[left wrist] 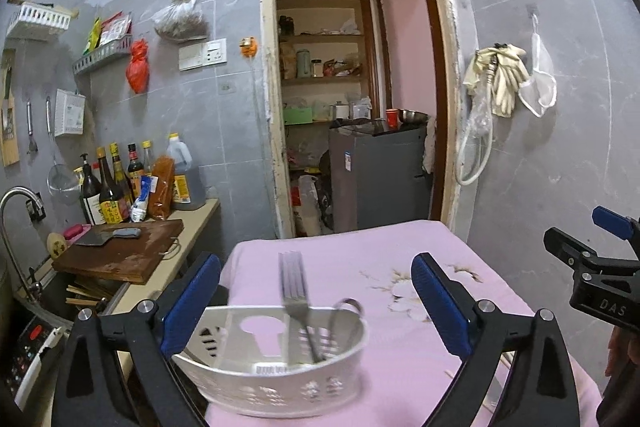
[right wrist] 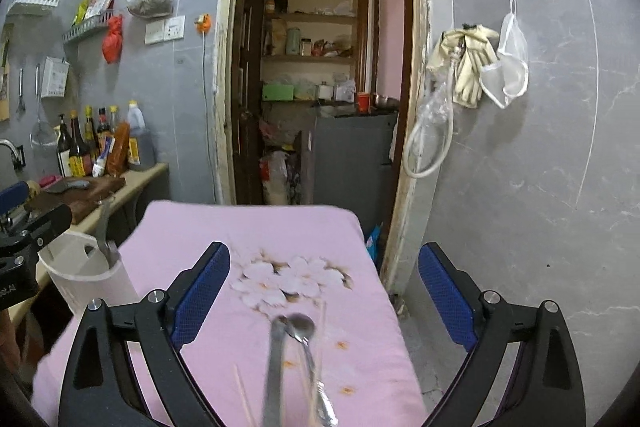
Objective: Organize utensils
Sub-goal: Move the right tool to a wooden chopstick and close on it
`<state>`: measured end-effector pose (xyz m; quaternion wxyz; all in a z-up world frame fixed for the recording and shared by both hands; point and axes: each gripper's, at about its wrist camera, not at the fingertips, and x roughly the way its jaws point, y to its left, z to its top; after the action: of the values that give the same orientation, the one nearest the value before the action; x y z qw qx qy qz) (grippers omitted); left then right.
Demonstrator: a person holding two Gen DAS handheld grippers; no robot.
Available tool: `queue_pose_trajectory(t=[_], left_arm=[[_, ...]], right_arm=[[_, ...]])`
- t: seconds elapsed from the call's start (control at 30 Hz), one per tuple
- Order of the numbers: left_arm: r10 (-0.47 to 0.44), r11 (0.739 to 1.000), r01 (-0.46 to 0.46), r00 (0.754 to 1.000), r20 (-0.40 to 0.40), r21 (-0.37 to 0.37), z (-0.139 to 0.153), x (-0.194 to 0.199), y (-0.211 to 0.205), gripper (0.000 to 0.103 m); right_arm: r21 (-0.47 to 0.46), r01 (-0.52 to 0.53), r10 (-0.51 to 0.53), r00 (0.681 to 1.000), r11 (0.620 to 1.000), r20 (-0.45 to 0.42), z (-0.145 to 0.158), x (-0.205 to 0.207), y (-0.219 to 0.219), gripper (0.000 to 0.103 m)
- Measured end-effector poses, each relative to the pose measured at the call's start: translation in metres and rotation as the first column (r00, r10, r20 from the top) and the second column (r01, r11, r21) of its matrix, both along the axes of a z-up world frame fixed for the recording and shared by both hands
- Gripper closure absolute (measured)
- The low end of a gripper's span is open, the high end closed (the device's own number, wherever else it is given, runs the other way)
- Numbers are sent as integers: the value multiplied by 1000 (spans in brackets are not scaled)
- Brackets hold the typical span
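Note:
A white slotted utensil holder (left wrist: 280, 383) stands on the pink cloth (left wrist: 360, 259) between the open jaws of my left gripper (left wrist: 316, 303). A steel fork (left wrist: 294, 287) and a looped metal handle (left wrist: 346, 311) stand in it. In the right wrist view the holder (right wrist: 86, 279) is at the left with the fork (right wrist: 105, 227) upright in it. My right gripper (right wrist: 324, 295) is open over the cloth (right wrist: 248, 227). A metal spoon (right wrist: 302, 327), another flat metal utensil (right wrist: 274, 367) and thin wooden sticks (right wrist: 242, 391) lie on the cloth between its jaws, untouched.
A counter at the left holds a wooden cutting board (left wrist: 120, 251) with a cleaver (left wrist: 108, 235), sauce bottles (left wrist: 116, 187) and a sink tap (left wrist: 16, 199). An open doorway (left wrist: 352, 87) lies behind the table. The right gripper (left wrist: 592, 267) shows at the right edge of the left wrist view.

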<state>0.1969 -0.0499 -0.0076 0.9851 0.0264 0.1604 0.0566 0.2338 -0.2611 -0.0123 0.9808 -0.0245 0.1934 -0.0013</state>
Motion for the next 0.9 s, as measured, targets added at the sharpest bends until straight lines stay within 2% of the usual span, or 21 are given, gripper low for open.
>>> queue_pose_trajectory(t=[0.13,0.33,0.47,0.63,0.77,0.9], left_arm=[[-6,1000,7,1000,-19,22,-9,-4,-26,6],[-3,1000,3,998,-69,6,-29,-4,-54,6],[5,999,-9,991,-134,-32,-51,4,-69,6],[16,995,-40,969,-247,-92,-86,18,-78,6],[22,992,-59,950,-312,-110,-107,27,-83,6],[21,995,-55,933,-358,-85,-120,37,-88,7]], right_arm=[[3,-30,30,999,1000,-41,-13,4,-25,10],[18,-82,83,992,996,-90,-37,16,-52,10],[50,-110,116,985,993,-130,-59,28,-65,11],[80,-145,156,974,986,-162,-85,43,-71,12],[108,-174,192,963,979,-189,-107,56,-70,18],[129,-217,242,944,968,-223,-126,68,-64,37]])
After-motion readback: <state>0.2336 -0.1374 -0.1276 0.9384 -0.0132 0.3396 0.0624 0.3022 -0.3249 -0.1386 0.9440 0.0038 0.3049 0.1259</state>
